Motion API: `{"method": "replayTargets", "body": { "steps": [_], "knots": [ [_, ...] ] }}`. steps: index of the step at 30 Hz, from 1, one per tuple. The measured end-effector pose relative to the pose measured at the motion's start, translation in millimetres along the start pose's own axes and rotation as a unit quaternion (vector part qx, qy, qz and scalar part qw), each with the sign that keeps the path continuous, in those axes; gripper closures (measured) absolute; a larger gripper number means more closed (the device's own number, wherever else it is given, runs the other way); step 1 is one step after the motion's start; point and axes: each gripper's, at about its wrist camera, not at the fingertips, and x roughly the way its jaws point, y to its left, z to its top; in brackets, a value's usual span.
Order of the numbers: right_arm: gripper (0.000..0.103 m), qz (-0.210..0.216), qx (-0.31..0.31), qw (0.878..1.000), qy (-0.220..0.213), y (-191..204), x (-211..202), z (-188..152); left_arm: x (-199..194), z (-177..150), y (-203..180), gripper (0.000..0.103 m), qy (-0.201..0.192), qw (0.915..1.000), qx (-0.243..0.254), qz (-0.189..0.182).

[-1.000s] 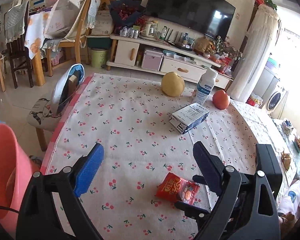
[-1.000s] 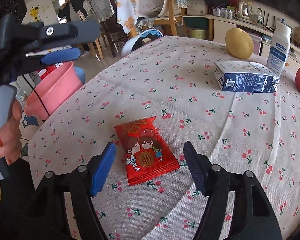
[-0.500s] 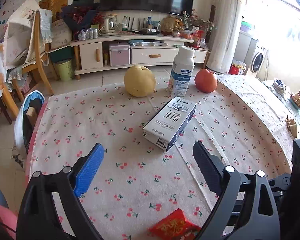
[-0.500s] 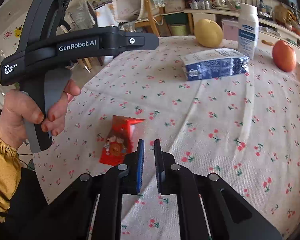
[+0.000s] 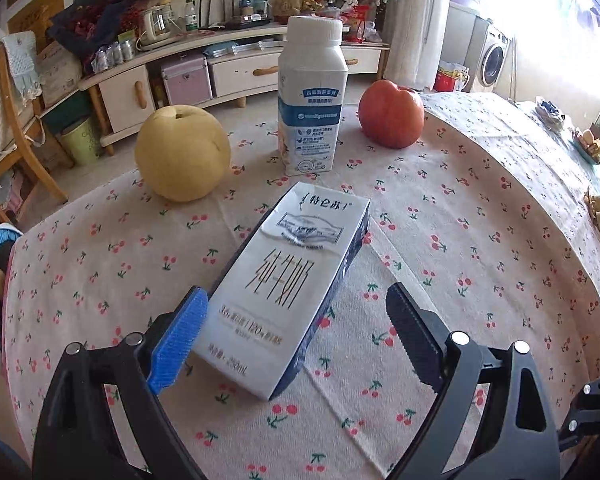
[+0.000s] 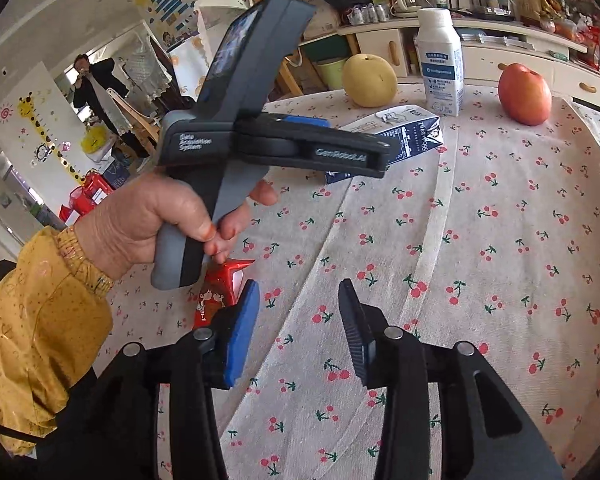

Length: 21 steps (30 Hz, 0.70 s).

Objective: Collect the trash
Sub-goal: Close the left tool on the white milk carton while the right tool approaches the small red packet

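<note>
The left gripper [image 5: 296, 336] is spread wide with its fingers straddling the near end of the milk carton [image 5: 286, 300], which is lying flat on the cherry tablecloth [image 5: 480, 240], not squeezed yet as far as the left wrist view shows. The right gripper [image 6: 298, 332] is released too and holds nothing, with the red snack wrapper [image 6: 216, 292] just left of its blue pad on the cloth. Behind the carton stand a white bottle [image 5: 312, 104], a yellow pear [image 5: 182, 154] to its left and a red apple [image 5: 392, 114] to its right.

both wrist views low, share milk carton [image 5: 290, 300].
</note>
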Motion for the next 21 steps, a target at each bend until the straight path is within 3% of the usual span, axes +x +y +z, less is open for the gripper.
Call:
{"method": "replayTargets", "body": {
  "steps": [4, 7, 11, 16, 18, 19, 21],
  "knots": [
    [0.059, 0.003, 0.009, 1.000, 0.004, -3.6, 1.5, -0.1, 16.3, 13.0, -1.6, 0.012, 0.022, 0.9996, 0.007, 0.018],
    [0.057, -0.001, 0.011, 1.000, 0.004, -5.0, 1.1, -0.4, 22.0, 12.4, -1.8, 0.027, 0.030, 0.9989, 0.009, 0.035],
    [0.033, -0.011, 0.014, 1.000, 0.006, -6.8, 3.1, -0.7, 16.2, 9.1, -3.1, 0.033, 0.020, 0.9987, 0.003, 0.047],
    [0.031, -0.001, 0.017, 1.000, 0.024, -8.2, 11.5, -2.8, -0.9, 1.7, -2.1, 0.043, 0.001, 0.9976, -0.023, 0.065],
    [0.030, 0.006, 0.017, 0.999, 0.032, -6.3, 13.9, -4.0, -11.3, -2.6, 2.3, 0.049, -0.008, 0.9966, -0.042, 0.070],
    [0.026, 0.010, 0.018, 0.999, 0.036, -4.9, 15.6, -4.8, -19.6, -5.0, 4.4, 0.063, -0.022, 0.9963, -0.051, 0.065],
    [0.026, 0.022, 0.013, 0.999, 0.039, -0.7, 18.3, -6.7, -33.2, -8.0, 9.1, 0.070, -0.030, 0.9951, -0.072, 0.061]
  ]
}}
